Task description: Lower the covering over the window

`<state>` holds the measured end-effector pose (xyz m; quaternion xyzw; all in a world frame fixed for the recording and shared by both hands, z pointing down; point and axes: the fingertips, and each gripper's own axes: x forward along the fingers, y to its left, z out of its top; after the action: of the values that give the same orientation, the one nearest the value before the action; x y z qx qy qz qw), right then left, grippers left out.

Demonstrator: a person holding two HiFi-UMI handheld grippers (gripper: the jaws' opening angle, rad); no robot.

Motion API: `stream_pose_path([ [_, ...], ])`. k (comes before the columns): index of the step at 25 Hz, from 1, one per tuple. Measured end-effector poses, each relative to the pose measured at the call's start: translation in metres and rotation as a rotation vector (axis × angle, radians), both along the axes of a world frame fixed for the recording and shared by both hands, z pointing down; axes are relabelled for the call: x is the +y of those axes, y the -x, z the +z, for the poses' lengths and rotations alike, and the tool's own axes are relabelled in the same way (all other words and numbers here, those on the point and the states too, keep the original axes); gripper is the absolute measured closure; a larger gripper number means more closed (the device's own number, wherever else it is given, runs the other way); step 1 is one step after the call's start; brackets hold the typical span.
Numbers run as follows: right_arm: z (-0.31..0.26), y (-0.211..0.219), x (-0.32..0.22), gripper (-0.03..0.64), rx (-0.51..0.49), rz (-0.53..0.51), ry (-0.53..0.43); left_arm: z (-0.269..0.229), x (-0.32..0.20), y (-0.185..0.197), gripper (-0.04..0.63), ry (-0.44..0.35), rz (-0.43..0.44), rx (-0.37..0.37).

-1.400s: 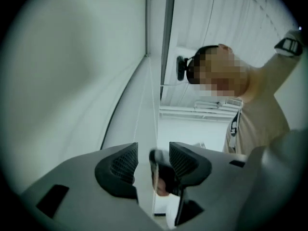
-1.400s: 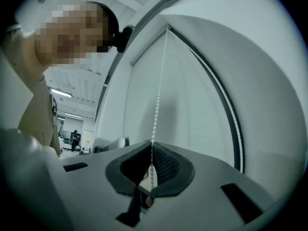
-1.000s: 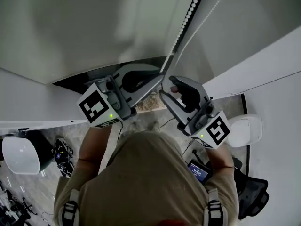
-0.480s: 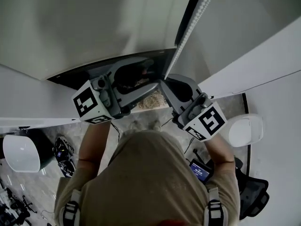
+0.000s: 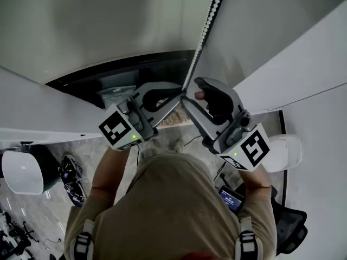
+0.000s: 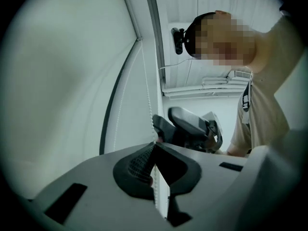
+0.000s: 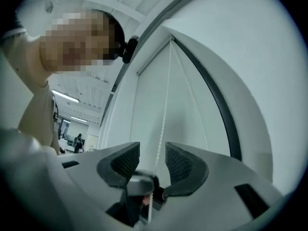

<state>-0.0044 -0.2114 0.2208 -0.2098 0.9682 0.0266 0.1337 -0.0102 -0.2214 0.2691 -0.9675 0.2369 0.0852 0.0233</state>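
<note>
Left claw (image 5: 180, 95) pinched shut on the bead chain (image 5: 209, 15), just closed, pads together with the chain caught between them (image 6: 154, 146). Right claw (image 5: 191, 93) just beside it on the same chain, jaws just opened and standing apart, chain running free up the gap without touching either ribbed pad (image 7: 152, 160).

Chain hanging taut from the top of the head view down to both claws. Second strand of the loop just right of the gripped one in the right gripper view.

Left of the chain, the roller blind (image 5: 108, 20): pale, smooth, flat, covering most of the window. Under its lower edge, a dark uncovered strip (image 5: 119, 72) ending at the chain. Right of the chain, a plain white wall (image 5: 282, 64) close by, leaving little room on that side. Below the claws, open space down to the floor (image 5: 43, 215).
</note>
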Motion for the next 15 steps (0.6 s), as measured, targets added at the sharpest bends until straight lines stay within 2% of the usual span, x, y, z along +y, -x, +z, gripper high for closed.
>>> stream_pose_path([
  [2,-0.012,0.007,-0.004,0.484,0.011,0.010,-0.038,0.002,0.012,-0.006,0.577,-0.001,0.001,0.019],
  [3,-0.014,0.009,-0.005,0.584,0.013,0.012,-0.034,0.001,0.017,-0.007,0.577,-0.002,-0.007,0.018],
  [4,-0.015,0.011,-0.005,0.604,0.010,0.012,-0.022,0.001,0.021,-0.005,0.577,-0.002,-0.016,0.010],
  [6,-0.010,0.009,-0.005,0.607,0.003,0.021,-0.002,0.003,0.027,0.007,0.554,0.011,-0.008,0.025],
  [7,-0.004,0.008,-0.006,0.607,0.005,0.023,0.011,-0.003,0.027,0.017,0.457,0.014,0.012,0.072],
  [8,0.005,0.008,-0.007,0.607,0.014,0.019,0.033,-0.016,0.026,0.027,0.426,0.003,0.033,0.131],
  [9,0.013,0.010,-0.007,0.607,0.028,0.013,0.055,-0.034,0.023,0.033,0.425,-0.018,0.045,0.177],
  [11,0.025,0.016,-0.002,0.607,0.043,0.008,0.081,-0.065,0.013,0.028,0.425,-0.059,0.044,0.185],
  [13,0.027,0.022,0.002,0.607,0.046,0.024,0.084,-0.078,0.003,0.011,0.446,-0.046,0.038,0.129],
  [14,0.028,0.024,0.003,0.607,0.050,0.036,0.083,-0.079,0.000,0.006,0.560,-0.019,0.043,0.115],
  [15,0.028,0.025,0.004,0.607,0.060,0.044,0.076,-0.079,0.000,0.006,0.572,0.004,0.049,0.115],
])
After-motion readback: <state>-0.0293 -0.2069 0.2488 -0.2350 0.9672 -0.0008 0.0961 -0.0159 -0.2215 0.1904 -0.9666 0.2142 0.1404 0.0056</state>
